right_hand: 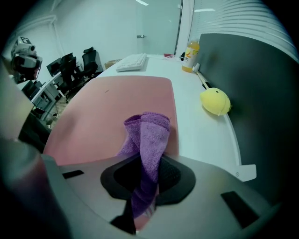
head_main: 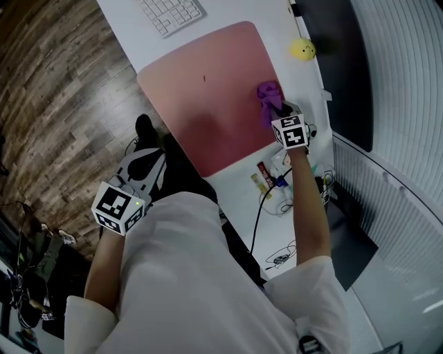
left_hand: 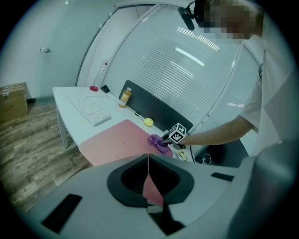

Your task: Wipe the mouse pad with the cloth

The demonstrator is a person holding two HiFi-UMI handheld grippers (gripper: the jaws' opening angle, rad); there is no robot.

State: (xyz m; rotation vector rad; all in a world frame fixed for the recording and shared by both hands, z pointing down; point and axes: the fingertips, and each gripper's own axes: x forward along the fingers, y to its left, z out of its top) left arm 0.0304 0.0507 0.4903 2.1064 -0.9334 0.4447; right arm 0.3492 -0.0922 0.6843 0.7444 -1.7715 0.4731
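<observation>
My right gripper (head_main: 278, 114) is clamped on the purple cloth (head_main: 267, 93), which sits bunched at the right edge of the pink mouse pad (head_main: 201, 104) on the white desk (head_main: 138, 41), while my left gripper (head_main: 144, 169) hangs off the desk's near left side, jaws pressed together on nothing.

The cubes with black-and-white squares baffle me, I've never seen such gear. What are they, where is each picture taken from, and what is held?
They belong to two hand-held grippers worked by a person, no robot. One picture looks down from the head; each other rides on a gripper. On the desk lie a pink mouse pad, a keyboard and a yellow toy. The right gripper is shut on a purple cloth at the pad's edge; the left gripper is shut, empty, off the desk.
</observation>
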